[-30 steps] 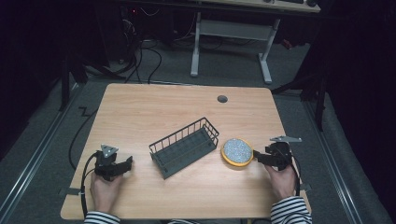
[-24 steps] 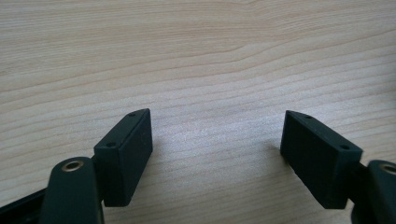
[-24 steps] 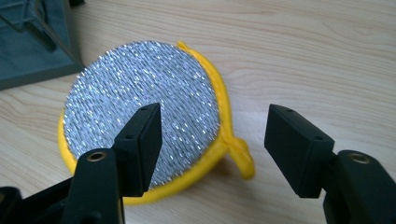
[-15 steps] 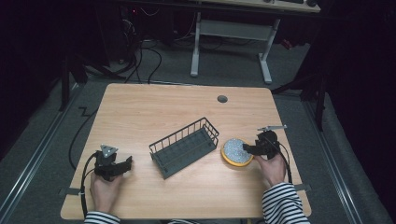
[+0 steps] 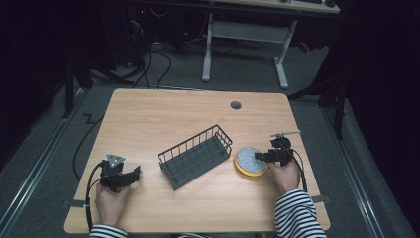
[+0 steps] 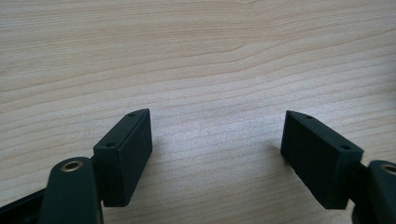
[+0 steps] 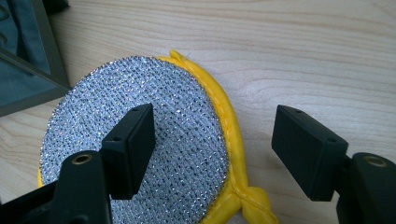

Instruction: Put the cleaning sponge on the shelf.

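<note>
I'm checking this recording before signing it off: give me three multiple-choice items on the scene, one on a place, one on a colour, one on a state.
1. Where does the round silver-mesh scouring pad with the yellow rim lie?
A. inside the basket
B. on the table, on the right gripper's side of the basket
C. beside the left gripper

2. What colour is the pad's fabric edge?
A. yellow
B. red
C. blue

3. How does the right gripper stand?
A. shut on the pad
B. shut on the basket
C. open, one jaw over the pad and one beyond its rim

Answers: 1 B, the high view shows the pad on the light wooden table beside the dark wire basket. 2 A, the right gripper view shows a yellow rim. 3 C, its jaws have just been opening and stand wide apart, astride the pad's edge without clamping it.
</note>
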Motion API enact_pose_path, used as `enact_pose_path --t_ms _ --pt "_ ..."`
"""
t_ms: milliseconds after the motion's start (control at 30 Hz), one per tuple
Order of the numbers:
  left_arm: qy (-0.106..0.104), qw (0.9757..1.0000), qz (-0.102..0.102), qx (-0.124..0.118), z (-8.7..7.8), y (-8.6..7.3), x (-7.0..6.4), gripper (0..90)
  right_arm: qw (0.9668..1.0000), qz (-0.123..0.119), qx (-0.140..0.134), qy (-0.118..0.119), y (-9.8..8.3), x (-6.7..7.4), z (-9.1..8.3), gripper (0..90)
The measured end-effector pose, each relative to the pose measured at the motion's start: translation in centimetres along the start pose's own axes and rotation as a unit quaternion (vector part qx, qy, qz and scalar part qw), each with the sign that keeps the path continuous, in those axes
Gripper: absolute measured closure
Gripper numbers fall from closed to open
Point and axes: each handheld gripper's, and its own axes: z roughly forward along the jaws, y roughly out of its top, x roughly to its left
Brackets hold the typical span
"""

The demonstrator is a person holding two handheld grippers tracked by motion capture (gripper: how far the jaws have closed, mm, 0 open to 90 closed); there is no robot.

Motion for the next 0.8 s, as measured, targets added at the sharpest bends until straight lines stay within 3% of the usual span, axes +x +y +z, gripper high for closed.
enact_pose_path --t_ms 100,233,433,600,800 --pt "0.000 1.0000 0.000 0.000 0.0 0.0 0.0 25.3 0.9999 0.005 0.008 0.011 -0.1 -0.2 0.4 32.3" --pt "0.000 1.0000 0.000 0.000 0.0 0.0 0.0 25.3 0.9994 0.000 0.012 0.033 -0.1 -0.2 0.5 47.9" --pt "0.001 1.0000 0.003 0.001 0.0 0.0 0.0 25.1 0.9988 0.000 0.018 0.046 0.0 -0.3 0.6 59.5" --pt "0.001 1.0000 0.003 0.001 0.0 0.0 0.0 25.0 0.9990 -0.024 0.017 0.035 0.0 0.1 0.3 74.7" --pt "0.000 1.0000 0.003 0.001 0.0 0.0 0.0 24.9 0.9984 -0.050 0.020 0.020 0.2 0.8 0.2 79.7"
